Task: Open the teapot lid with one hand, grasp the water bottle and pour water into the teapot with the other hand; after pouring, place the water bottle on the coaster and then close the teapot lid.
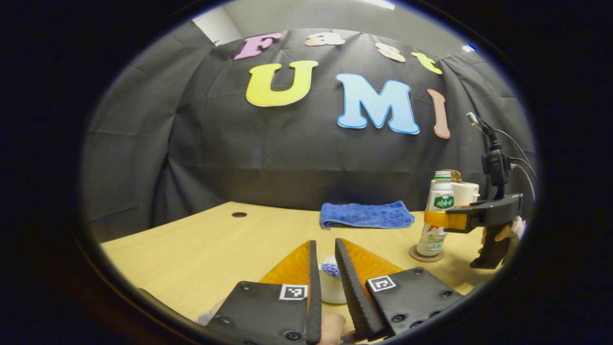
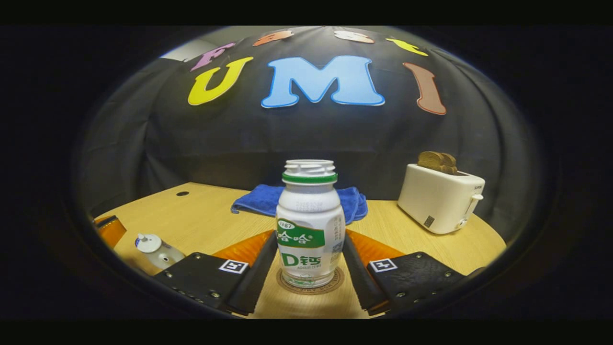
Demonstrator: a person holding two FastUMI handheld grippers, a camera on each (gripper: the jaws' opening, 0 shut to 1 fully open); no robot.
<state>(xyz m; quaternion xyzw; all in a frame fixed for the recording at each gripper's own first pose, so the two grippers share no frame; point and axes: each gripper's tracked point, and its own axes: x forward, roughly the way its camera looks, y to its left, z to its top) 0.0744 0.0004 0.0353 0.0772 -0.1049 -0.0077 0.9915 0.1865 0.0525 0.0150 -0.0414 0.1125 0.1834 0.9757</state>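
Bottle [image 2: 310, 225] standing on coaster [image 2: 311, 288]; your right gripper [image 2: 310, 268] is bracketing it, open; your left gripper [image 1: 324, 268] is hovering narrow over the teapot lid [image 1: 331, 268].

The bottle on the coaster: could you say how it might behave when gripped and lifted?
The bottle looks like thin plastic, so it may flex if squeezed. It stands tall on a narrow base, so a sideways nudge could tip it. It has no cap, so tilting could spill any contents.
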